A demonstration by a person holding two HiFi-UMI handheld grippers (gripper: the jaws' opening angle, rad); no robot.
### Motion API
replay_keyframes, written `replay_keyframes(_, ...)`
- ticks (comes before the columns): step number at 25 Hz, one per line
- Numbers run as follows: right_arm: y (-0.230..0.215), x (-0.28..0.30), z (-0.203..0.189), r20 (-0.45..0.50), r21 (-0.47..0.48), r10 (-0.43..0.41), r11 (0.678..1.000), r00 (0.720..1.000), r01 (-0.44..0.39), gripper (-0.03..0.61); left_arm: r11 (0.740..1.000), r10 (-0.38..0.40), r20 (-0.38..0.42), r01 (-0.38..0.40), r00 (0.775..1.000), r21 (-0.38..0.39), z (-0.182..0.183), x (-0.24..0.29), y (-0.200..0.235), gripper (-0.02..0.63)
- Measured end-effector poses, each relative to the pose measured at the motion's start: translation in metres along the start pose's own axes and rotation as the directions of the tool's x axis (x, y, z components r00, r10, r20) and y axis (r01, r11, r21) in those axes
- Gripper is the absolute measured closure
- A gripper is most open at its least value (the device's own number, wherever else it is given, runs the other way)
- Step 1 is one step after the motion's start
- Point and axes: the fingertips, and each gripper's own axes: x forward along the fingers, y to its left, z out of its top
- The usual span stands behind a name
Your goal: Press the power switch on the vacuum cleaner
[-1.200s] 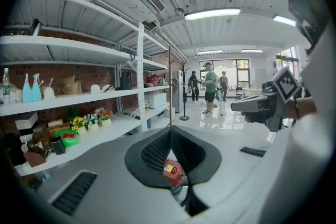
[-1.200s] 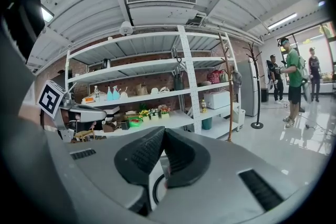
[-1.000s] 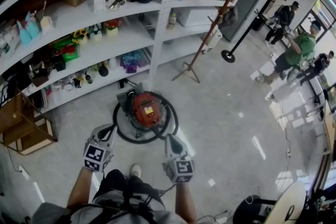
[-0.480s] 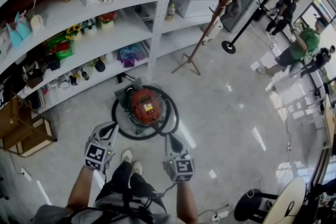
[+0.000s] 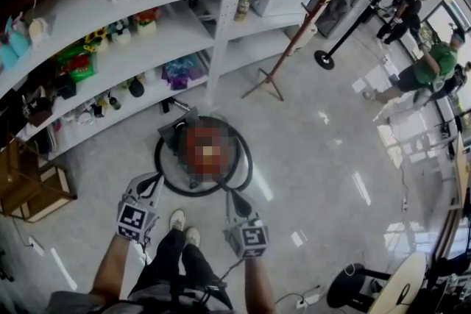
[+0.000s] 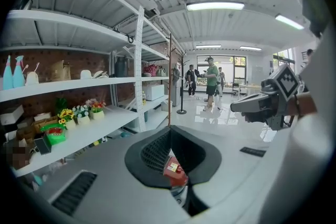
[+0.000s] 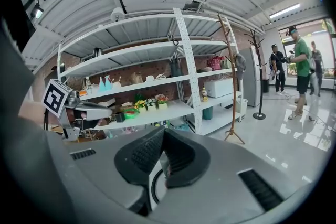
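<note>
The vacuum cleaner (image 5: 202, 152) stands on the floor before the shelves, a round canister with a red top, partly mosaicked, and a black hose (image 5: 163, 171) coiled around it. My left gripper (image 5: 152, 183) hovers at its near left with jaws shut and nothing in them. My right gripper (image 5: 237, 198) hangs just off its near right, also shut and empty. In the left gripper view the red top (image 6: 173, 169) shows below the closed tips of the left gripper (image 6: 169, 131). The right gripper (image 7: 164, 131) points toward the shelves. Neither gripper touches the vacuum.
White shelving (image 5: 147, 55) full of small goods runs behind the vacuum. A wooden coat stand (image 5: 294, 33) rises at its right, a wooden crate (image 5: 29, 187) sits at the left. People (image 5: 434, 62) stand far right. My shoes (image 5: 184, 220) are just short of the hose.
I have stepped forward: my feet now sit between the grippers and the shelves have slid up the frame. Both grippers keep their places beside the vacuum, jaws unchanged.
</note>
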Motion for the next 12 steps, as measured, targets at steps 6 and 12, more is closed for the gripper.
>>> replay_keyframes(6,-0.006,0.022,-0.019,-0.016,-0.026,-0.013,1.000,1.000,0.013,0.567,1.000,-0.027,-0.018,0.026,0.999,-0.014,-0.016,0.022,0.003,0.606)
replay_keyframes(12,-0.011,0.043,-0.039,-0.042,-0.033,0.006,0.999,0.999,-0.007,0.566,0.999,-0.047,-0.035,0.047,0.998,0.015,-0.032,0.040,0.009,0.606)
